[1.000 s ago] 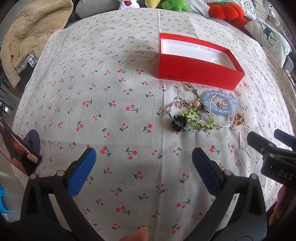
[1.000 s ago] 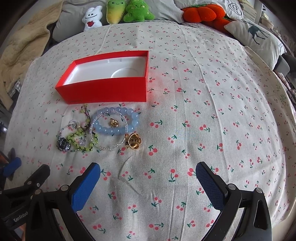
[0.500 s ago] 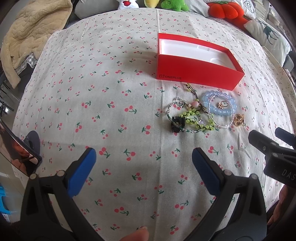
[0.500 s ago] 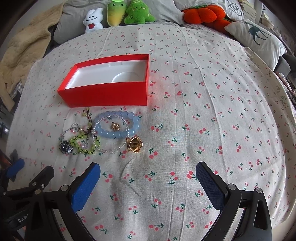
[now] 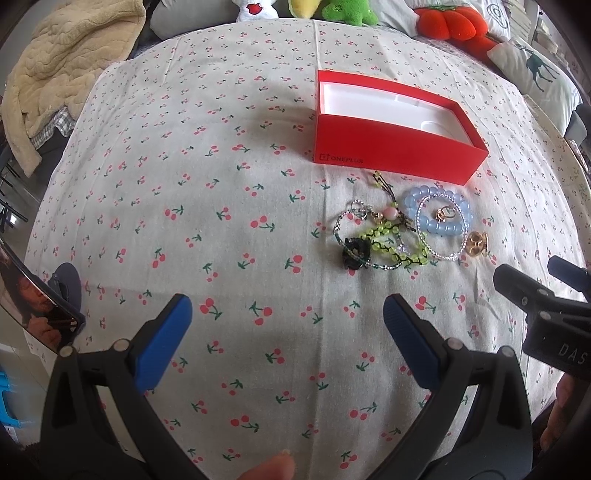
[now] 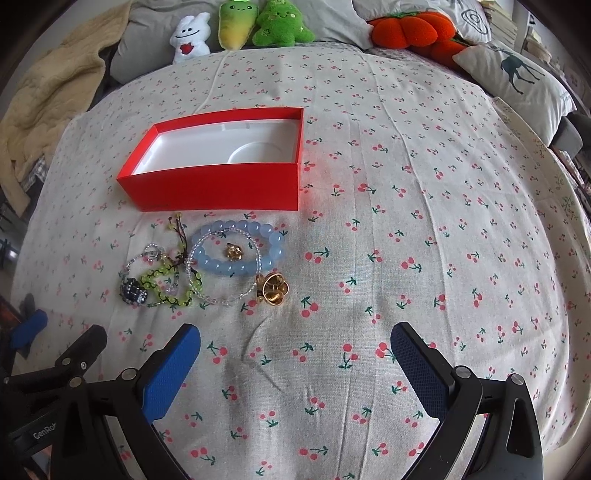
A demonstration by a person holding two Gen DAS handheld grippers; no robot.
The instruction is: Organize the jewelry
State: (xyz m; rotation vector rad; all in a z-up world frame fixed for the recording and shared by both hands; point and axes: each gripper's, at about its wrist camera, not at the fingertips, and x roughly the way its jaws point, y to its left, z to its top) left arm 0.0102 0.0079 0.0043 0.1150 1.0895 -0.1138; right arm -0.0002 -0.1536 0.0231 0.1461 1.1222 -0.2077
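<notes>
A red open box (image 5: 399, 147) (image 6: 221, 184) with a white empty inside stands on the cherry-print cloth. In front of it lies a jewelry heap: a pale blue bead bracelet (image 5: 461, 218) (image 6: 273, 243), a clear bead bracelet (image 6: 221, 301), a green bead bracelet (image 5: 388, 236) (image 6: 162, 275), a dark charm (image 5: 354, 253) (image 6: 132, 291), a small gold ring (image 6: 233, 252) and a gold flower piece (image 5: 476, 243) (image 6: 271, 288). My left gripper (image 5: 288, 314) is open, below and left of the heap. My right gripper (image 6: 295, 343) is open, just below the gold piece.
Plush toys (image 6: 258, 26), an orange pumpkin cushion (image 6: 406, 27) and a deer pillow (image 6: 517, 77) line the far edge. A beige blanket (image 5: 66, 70) lies at far left. The right gripper's body (image 5: 546, 314) shows at the left wrist view's right edge.
Both grippers have drawn back slightly toward me; the box and jewelry sit a little farther up in both views. Nothing was picked up and both grippers stay open.
</notes>
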